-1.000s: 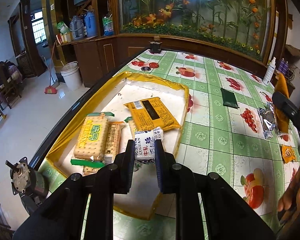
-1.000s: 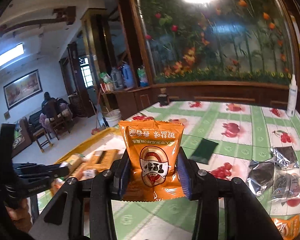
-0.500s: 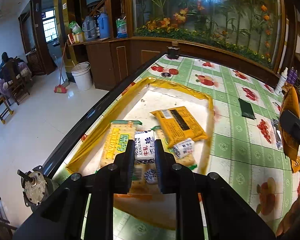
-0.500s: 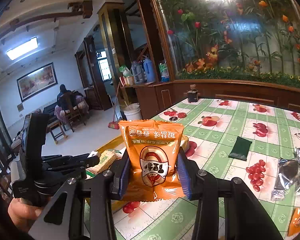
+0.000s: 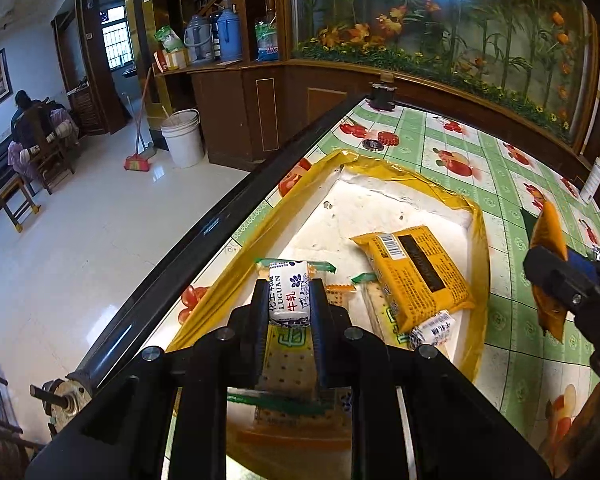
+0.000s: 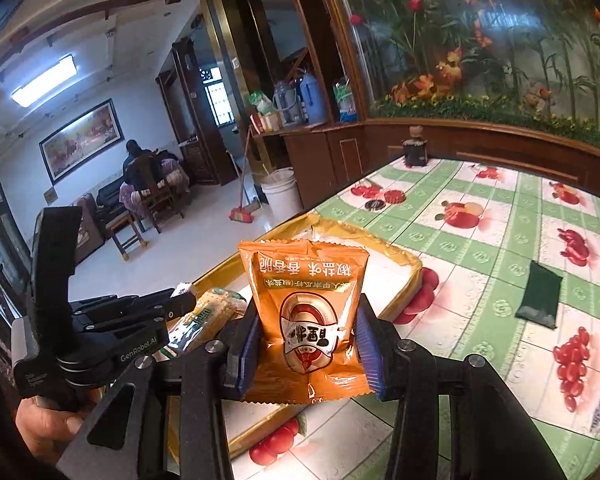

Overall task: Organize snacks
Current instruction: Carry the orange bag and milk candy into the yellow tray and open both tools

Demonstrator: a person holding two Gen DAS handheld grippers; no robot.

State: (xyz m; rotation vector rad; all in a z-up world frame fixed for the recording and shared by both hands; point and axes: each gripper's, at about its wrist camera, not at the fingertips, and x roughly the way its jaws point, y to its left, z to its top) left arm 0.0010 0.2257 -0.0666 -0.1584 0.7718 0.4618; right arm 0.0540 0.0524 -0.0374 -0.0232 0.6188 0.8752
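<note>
A tray (image 5: 476, 216) sits on the bench (image 5: 512, 344) along its left edge. In it lie a large packet (image 5: 416, 276) and cracker packs (image 5: 288, 364) — the packs nearer, the packet behind and to their right. A flat pouch (image 6: 540, 294) lies on the bench, well right of the tray.

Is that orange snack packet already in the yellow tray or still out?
Out. The right gripper holds the orange snack packet upright in the air, above the table beside the yellow tray.

1. A table (image 6: 496, 236) with a green-checked, fruit-print cloth.
2. A yellow-rimmed white tray (image 5: 380, 200) lies near its edge.
3. A dark green packet (image 6: 540, 294) lies apart; a small dark jar (image 6: 415, 150) stands far back.
</note>
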